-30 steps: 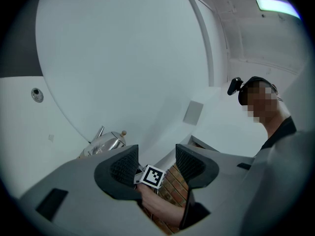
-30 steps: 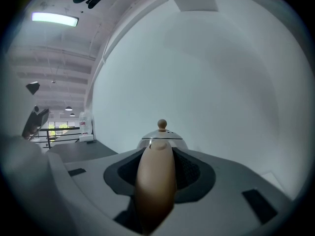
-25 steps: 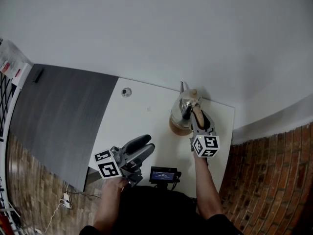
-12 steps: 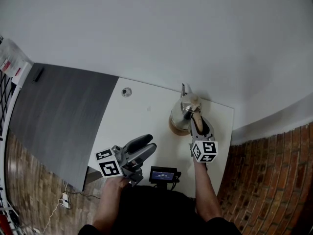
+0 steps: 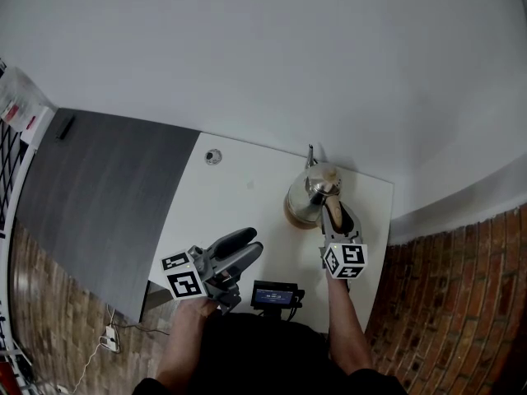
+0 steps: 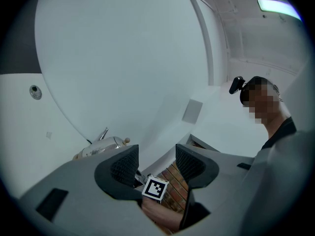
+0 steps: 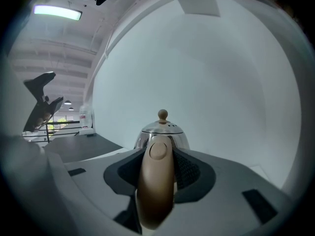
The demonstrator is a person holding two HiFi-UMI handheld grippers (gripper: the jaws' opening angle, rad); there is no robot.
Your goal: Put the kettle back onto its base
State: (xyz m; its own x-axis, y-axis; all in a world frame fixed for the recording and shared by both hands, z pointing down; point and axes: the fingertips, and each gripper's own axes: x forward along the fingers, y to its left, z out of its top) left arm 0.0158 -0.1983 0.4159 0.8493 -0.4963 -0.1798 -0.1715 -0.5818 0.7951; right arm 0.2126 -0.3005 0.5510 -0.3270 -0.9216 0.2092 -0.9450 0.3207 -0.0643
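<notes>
Kettle [image 5: 313, 189] now lowered onto its base [image 5: 290, 214], right gripper [image 5: 333, 211] still clamped on its handle [image 7: 156, 181] (left gripper [image 5: 247, 242] idle, jaws apart), so only letting go seems left.

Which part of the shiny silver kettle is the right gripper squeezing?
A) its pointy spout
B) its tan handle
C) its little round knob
B: the right gripper has its jaws shut on the tan handle of the shiny silver kettle.

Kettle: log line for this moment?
kettle: over base, seating unclear | right gripper: shut on handle | left gripper: open, empty
</notes>
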